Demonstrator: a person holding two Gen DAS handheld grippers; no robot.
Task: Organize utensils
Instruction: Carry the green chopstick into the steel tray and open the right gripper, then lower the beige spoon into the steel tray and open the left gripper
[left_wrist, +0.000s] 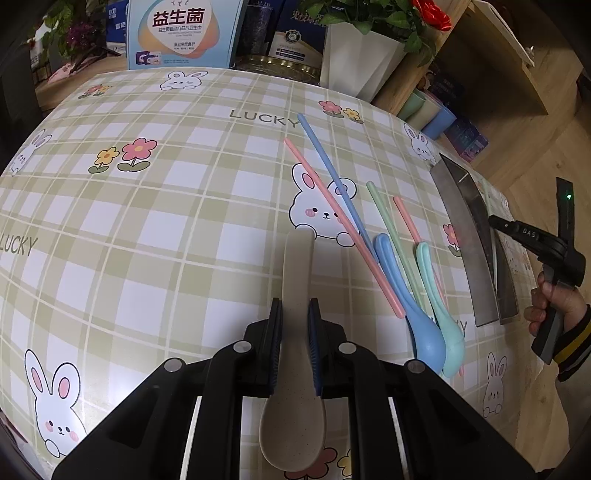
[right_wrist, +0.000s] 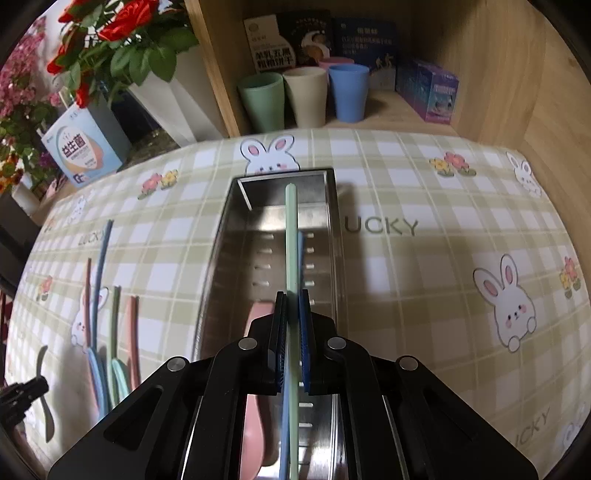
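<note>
A: On a checked tablecloth (left_wrist: 147, 221) printed with rabbits, the left gripper (left_wrist: 295, 343) is closed on a beige spoon (left_wrist: 295, 350), pads pressing the handle from both sides, the bowl hanging below toward the camera.

B: And the right gripper (right_wrist: 291, 339)?

A: Over a steel tray (right_wrist: 236, 258), jaws clamped on a green chopstick (right_wrist: 291, 236) that points away along the tray's length. A blue chopstick (right_wrist: 301, 247) runs right beside it; whether the pads pinch that one too, I cannot tell.

B: Anything inside the tray?

A: A pink spoon (right_wrist: 258, 317), partly hidden behind the fingers.

B: What lies loose on the cloth?

A: In the left wrist view, a long pink chopstick (left_wrist: 343, 229) and a long blue chopstick (left_wrist: 332, 173) lie side by side. Nearer the tray sit a blue spoon (left_wrist: 417, 306) and a mint spoon (left_wrist: 443, 317), touching, with a green stick (left_wrist: 388, 221) and a short pink stick (left_wrist: 406, 218) beside them.

B: The person?

A: A hand (left_wrist: 546, 302) with a striped cuff grips the right tool's handle at the tray's far side.
</note>
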